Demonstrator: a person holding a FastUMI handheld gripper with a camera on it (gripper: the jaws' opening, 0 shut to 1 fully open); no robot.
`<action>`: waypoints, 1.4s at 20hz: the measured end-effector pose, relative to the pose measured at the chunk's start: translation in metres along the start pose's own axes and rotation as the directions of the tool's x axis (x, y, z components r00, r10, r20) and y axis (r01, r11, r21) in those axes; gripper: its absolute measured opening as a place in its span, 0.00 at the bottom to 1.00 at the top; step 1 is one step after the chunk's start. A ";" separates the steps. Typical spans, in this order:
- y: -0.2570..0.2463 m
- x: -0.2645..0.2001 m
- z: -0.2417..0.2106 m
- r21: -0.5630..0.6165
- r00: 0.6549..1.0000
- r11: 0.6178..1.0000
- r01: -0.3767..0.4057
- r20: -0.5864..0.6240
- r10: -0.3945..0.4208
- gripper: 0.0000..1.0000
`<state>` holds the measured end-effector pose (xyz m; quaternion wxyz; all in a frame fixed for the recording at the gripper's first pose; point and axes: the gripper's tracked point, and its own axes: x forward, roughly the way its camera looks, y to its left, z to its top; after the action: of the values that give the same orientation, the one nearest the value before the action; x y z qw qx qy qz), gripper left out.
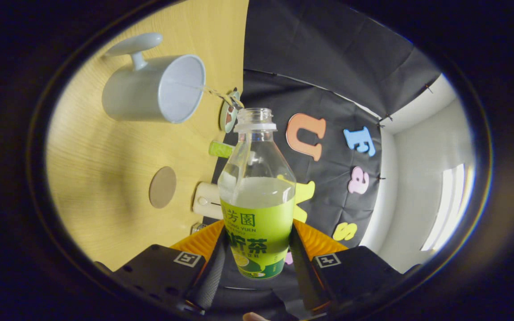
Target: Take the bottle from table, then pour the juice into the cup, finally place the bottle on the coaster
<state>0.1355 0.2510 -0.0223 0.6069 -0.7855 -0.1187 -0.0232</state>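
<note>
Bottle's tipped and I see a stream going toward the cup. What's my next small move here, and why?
Probably hold this tilt a moment longer. The gripper is shut on the bottle, whose open mouth points toward the cup, and a thin stream reaches the cup's rim. Much juice remains in the bottle. Whether the cup is near full cannot be told. The coaster lies free on the table for later.

I see the uncapped clear plastic bottle (257, 196) with a green label, half-full of pale juice, mouth near the pale grey cup (154, 91); round brown coaster (163, 187) on the surface.

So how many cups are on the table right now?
1. The cup sits on the table beyond the coaster, ahead of the bottle gripped between the fingers. Others may be hidden.
</note>
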 end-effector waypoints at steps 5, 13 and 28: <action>-0.005 0.000 0.001 -0.020 1.000 1.000 0.013 0.003 -0.013 0.78; -0.010 0.000 0.000 -0.050 1.000 0.999 0.021 0.005 -0.020 0.78; -0.015 0.001 -0.004 -0.122 1.000 0.992 0.029 0.010 -0.028 0.78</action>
<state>0.1338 0.2507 -0.0067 0.5569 -0.8195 -0.1308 -0.0356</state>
